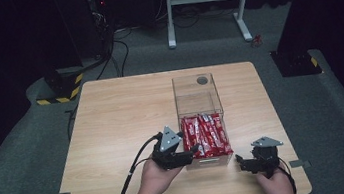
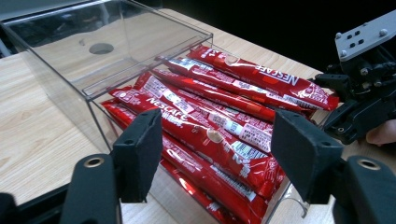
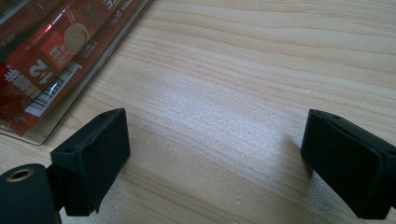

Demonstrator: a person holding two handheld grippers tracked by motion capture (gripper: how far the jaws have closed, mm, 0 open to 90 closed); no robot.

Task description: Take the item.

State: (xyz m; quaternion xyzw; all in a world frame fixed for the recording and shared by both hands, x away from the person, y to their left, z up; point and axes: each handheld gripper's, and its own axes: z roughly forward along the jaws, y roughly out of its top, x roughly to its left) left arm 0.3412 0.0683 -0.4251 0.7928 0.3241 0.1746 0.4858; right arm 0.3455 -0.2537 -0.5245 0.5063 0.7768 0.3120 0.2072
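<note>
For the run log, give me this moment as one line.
left tongs: open, over Nescafe sachets | right tongs: open, over bare table | clear box: lid open

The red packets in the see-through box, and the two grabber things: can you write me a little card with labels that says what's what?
table: light wooden table
box: clear plastic box, near end open on top, a round hole in the lid over its far end
contents: red Nescafe stick packets, piled lengthwise in the near end
left gripper: jaws open, at the box's near left corner, aimed at the packets, holding nothing
right gripper: jaws open over bare wood, right of the box, holding nothing
hands: one behind each gripper
</note>
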